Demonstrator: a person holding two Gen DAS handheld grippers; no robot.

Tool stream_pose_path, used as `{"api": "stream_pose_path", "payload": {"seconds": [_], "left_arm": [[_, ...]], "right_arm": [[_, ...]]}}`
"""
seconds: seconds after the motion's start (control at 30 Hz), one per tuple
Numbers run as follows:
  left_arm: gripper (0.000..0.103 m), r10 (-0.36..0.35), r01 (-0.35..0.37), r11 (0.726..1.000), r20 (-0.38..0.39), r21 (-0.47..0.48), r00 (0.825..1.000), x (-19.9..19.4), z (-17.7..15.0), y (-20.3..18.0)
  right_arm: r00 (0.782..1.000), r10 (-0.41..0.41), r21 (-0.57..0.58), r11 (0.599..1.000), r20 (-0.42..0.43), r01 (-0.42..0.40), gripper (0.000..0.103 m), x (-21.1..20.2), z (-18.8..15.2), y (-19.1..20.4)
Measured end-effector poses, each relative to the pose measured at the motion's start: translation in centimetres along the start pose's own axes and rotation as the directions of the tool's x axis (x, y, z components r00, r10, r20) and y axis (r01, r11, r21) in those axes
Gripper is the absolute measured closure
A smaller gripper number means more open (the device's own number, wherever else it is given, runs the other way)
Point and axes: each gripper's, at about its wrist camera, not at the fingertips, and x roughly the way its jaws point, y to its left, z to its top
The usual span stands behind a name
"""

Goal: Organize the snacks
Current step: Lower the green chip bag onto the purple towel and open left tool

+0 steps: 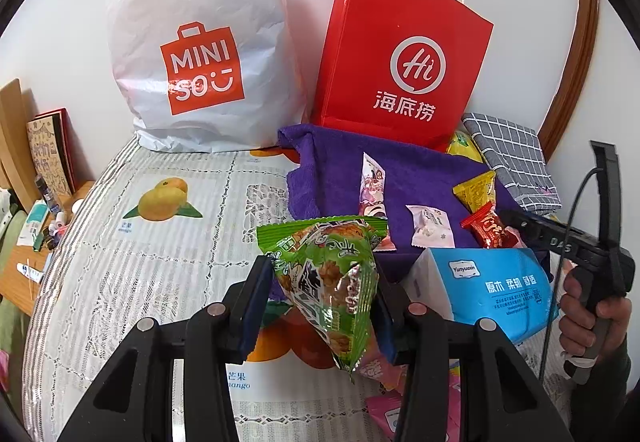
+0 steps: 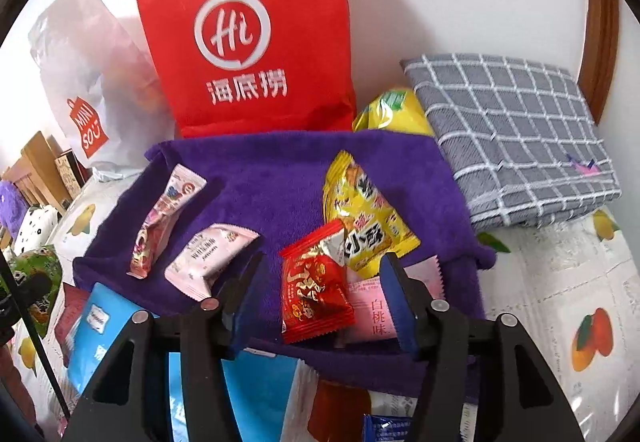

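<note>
Pinching green snack packet point(image 1: 332, 282) in left gripper point(image 1: 320, 306); right gripper point(image 2: 320, 298) spread around red candy point(image 2: 314, 290), untouching.

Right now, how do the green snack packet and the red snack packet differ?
The green snack packet is clamped in the left gripper above the table; the red snack packet lies on the purple towel between the open right gripper's fingers, ungripped. The green one looks larger. Both are sealed.

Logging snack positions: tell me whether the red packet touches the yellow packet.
Touching. The right wrist view shows the red packet overlapping the yellow packet.
</note>
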Motion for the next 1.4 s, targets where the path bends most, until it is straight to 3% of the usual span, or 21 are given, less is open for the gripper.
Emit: {"api": "stream_pose_path", "payload": {"seconds": [0.13, 0.27, 0.5, 0.63, 1.07, 1.4], "left_arm": [[0.059, 0.007, -0.007, 1.000, 0.003, 0.010, 1.000, 0.0, 0.1, -0.2], [0.059, -0.024, 0.024, 0.999, -0.008, -0.034, 1.000, 0.1, 0.4, 0.5], [0.059, -0.019, 0.019, 0.998, 0.004, -0.053, 1.000, -0.1, 2.1, 0.1], [0.059, -0.007, 0.007, 1.000, -0.007, -0.024, 1.000, 0.7, 3.3, -1.2], [0.059, -0.010, 0.007, 1.000, -0.166, -0.014, 0.986, 8.2, 5.9, -3.7], [0.058, -0.029, 0.021, 0.999, -0.207, -0.039, 0.978, 11.5, 6.0, -3.9]], "right_arm": [[1.000, 0.022, 0.011, 1.000, 0.021, -0.022, 0.046, -1.3, 0.0, -0.1], [0.999, -0.014, -0.015, 1.000, 0.051, 0.014, 0.046, -2.1, 0.1, 0.1], [0.998, -0.014, -0.012, 1.000, 0.061, 0.015, 0.046, -2.7, 0.0, -0.1], [0.997, -0.026, -0.003, 1.000, 0.066, 0.027, 0.046, -3.3, 0.0, -0.6], [0.996, -0.020, 0.034, 0.999, 0.081, 0.017, 0.046, -4.8, 0.3, -1.9], [0.996, -0.023, 0.031, 0.999, 0.088, 0.020, 0.045, -5.0, 0.3, -1.9]]}}
